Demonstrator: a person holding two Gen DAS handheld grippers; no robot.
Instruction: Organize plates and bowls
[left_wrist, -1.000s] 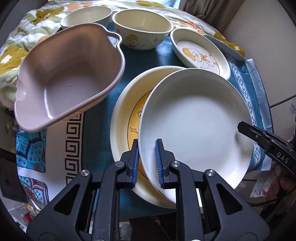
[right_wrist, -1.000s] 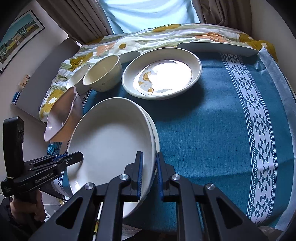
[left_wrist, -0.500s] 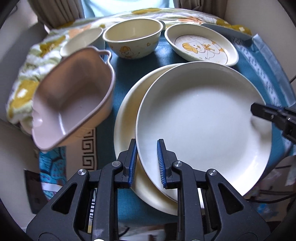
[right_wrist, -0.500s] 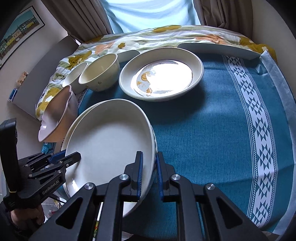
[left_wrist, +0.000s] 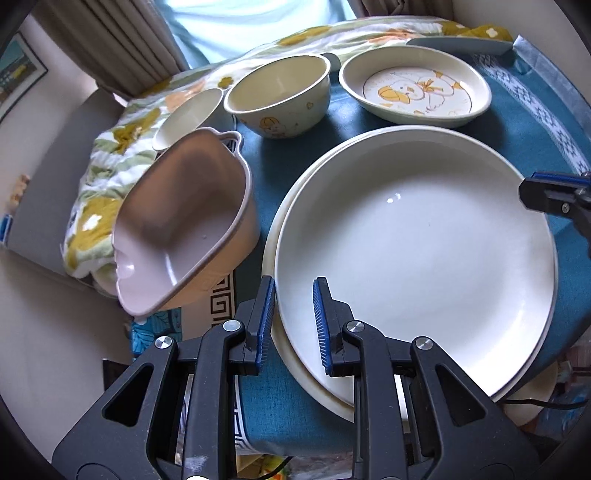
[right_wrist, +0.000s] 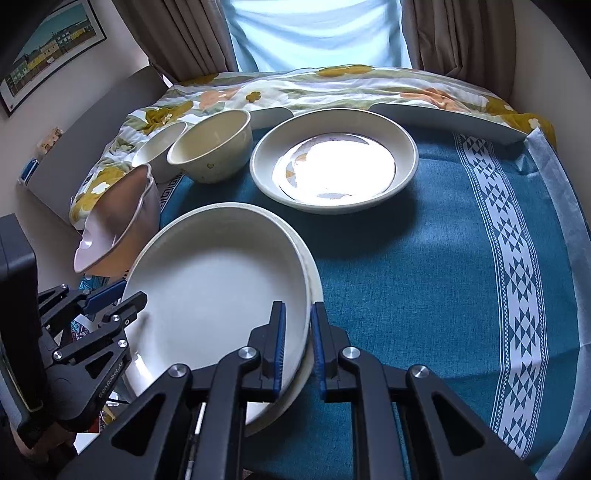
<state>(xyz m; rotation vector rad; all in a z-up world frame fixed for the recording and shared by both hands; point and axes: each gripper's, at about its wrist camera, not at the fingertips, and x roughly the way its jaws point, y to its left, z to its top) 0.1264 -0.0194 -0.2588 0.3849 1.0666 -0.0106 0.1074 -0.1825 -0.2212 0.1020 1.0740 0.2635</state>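
Observation:
A plain white plate (left_wrist: 413, 251) lies stacked on a cream plate (left_wrist: 314, 384) on the blue cloth. My left gripper (left_wrist: 291, 325) straddles the white plate's near left rim, jaws slightly apart around it. My right gripper (right_wrist: 297, 347) straddles the rim of the same plate (right_wrist: 214, 288) on its right side, jaws close to the rim. A duck-print plate (left_wrist: 417, 92), a cream bowl (left_wrist: 277, 99), a small white bowl (left_wrist: 184, 114) and a pink handled bowl (left_wrist: 177, 229) stand behind and to the left.
The blue patterned cloth (right_wrist: 443, 258) stretches to the right. A flowered quilt (right_wrist: 332, 85) bunches along the far edge. A flat grey tray (right_wrist: 447, 122) lies at the back right. The pink bowl (right_wrist: 114, 218) tilts near the table's left edge.
The white plate has come down from a tilt and now lies nearly centred on the cream plate. Both grippers' jaws have spread slightly around its rim.

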